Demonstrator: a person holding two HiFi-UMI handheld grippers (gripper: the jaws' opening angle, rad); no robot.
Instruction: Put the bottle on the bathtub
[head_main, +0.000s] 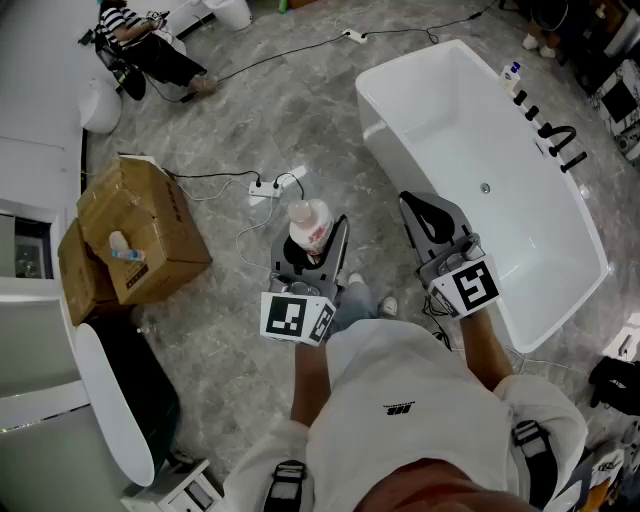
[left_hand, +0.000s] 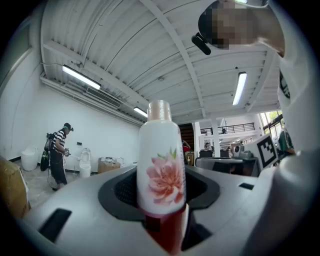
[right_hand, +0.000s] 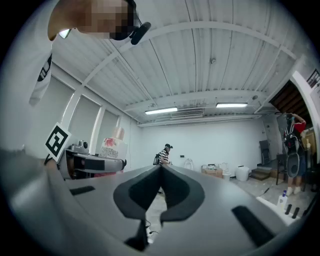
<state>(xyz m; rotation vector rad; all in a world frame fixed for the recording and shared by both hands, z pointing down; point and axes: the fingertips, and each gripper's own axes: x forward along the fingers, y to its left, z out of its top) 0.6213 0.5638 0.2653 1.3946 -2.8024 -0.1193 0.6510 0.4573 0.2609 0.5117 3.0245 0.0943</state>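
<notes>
Plainly the left tongs (head_main: 312, 248) clamped the upright bottle (head_main: 310, 226), while the right tongs (head_main: 424, 206) hung closed and empty near the bathtub (head_main: 470, 140).

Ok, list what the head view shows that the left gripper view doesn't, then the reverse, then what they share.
Only the head view: the white bathtub to the right of the person, the dark faucet fittings on its rim, and the power strip on the floor.
Only the left gripper view: the ribbed ceiling and its strip lights.
Both: the white flower-print bottle standing upright, gripped in the left gripper's jaws, and the person in a striped shirt across the room.
</notes>
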